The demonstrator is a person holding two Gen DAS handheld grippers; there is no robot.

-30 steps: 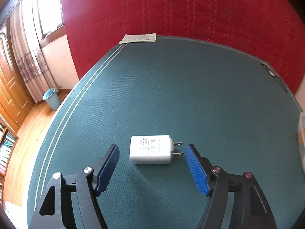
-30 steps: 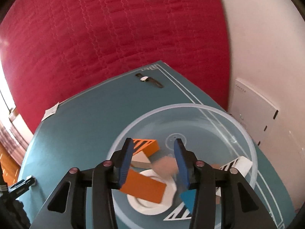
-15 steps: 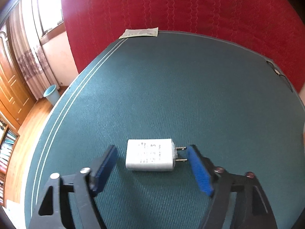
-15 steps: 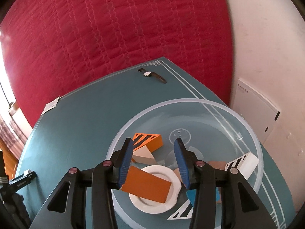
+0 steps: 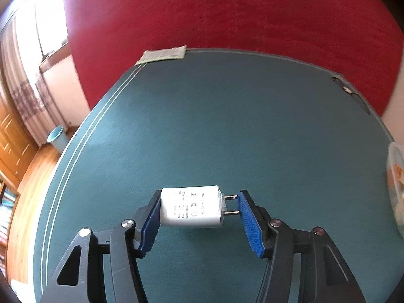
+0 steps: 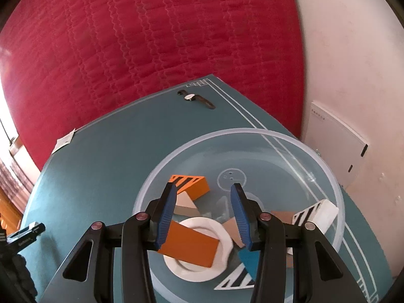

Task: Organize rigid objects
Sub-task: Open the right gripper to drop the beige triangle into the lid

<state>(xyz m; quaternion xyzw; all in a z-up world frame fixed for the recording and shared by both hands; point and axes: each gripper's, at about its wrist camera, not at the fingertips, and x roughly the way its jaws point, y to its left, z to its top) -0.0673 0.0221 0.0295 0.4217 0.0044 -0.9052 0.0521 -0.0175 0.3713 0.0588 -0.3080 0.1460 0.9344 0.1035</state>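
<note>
My left claw [image 5: 199, 217] is closing on the white charger [image 5: 192, 209], pads touching its base and prongs above the green table [image 5: 227, 126]. My right claw [image 6: 203, 217] hangs parted, empty, over the clear bowl [image 6: 325, 166] of blocks.

Green felt table [image 5: 227, 126], white double line along its edges. Paper slip [image 5: 161, 55] at far left corner, overhanging slightly. Wristwatch [image 6: 195, 98] flat near far right corner. Red quilted cover [image 6: 151, 50] behind far edge. Blue waste bin [image 5: 57, 140] on wood floor, left. White panel [image 6: 335, 139] against right wall.
</note>
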